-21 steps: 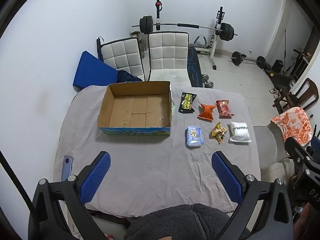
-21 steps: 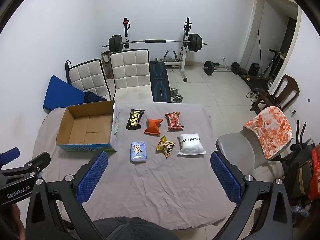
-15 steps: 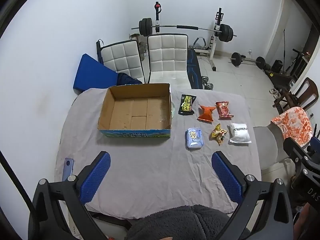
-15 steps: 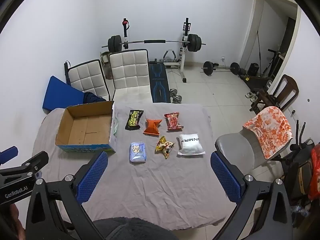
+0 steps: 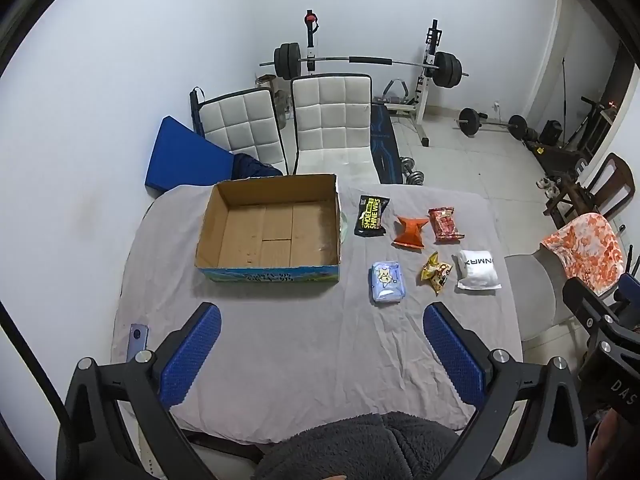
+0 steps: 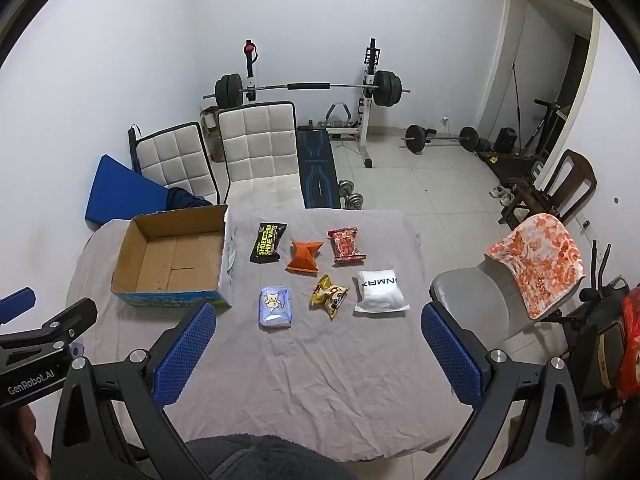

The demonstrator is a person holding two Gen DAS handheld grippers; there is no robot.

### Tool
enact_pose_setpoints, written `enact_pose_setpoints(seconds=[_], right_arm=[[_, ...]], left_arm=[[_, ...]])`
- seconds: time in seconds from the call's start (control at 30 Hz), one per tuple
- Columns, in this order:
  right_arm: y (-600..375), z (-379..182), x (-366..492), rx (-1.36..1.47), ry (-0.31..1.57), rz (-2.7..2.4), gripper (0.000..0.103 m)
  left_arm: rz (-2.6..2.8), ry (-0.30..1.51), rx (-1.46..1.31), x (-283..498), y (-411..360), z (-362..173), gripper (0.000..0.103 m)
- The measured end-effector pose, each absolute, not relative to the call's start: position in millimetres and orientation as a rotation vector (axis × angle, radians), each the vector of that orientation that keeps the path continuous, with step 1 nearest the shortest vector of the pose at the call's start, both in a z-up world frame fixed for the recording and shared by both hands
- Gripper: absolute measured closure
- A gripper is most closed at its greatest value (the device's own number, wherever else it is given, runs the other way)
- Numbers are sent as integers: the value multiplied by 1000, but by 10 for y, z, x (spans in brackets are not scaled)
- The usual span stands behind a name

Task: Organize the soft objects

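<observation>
A: Box state?
B: Open cardboard box point(image 5: 272, 232), nothing inside, on the surface left of the packets.

A: Packets?
B: Six, all flat on the surface in two rows. Back row: black pouch point(image 5: 371, 221) just beside the box, orange packet point(image 5: 410, 232), red packet point(image 5: 445, 224). Front row: pale blue pack point(image 5: 387, 282), crumpled yellow wrapper point(image 5: 435, 273), white pouch point(image 5: 477, 269). None touching.

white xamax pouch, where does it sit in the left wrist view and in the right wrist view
Left wrist view: the white pouch lies right of centre, last in the near row, right of the yellow snack packet.
Right wrist view: the white pouch lies just right of centre, again at the right end of the near row.
Shared landmark: the open cardboard box, left of all the packets in both views.
</observation>
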State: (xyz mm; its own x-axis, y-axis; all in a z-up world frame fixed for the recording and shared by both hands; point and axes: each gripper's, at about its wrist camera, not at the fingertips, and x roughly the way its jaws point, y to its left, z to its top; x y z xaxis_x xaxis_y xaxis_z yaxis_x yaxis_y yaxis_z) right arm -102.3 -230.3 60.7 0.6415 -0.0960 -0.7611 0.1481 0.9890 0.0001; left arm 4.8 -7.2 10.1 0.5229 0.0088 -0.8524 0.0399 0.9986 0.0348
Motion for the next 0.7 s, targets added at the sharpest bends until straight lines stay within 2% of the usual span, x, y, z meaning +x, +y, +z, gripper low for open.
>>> enact_pose_setpoints(seconds=[0.7], right_arm=[[-2392, 648, -1068, 59, 873, -159, 0]], left_arm=[[-11, 994, 105, 54, -115, 150, 0]])
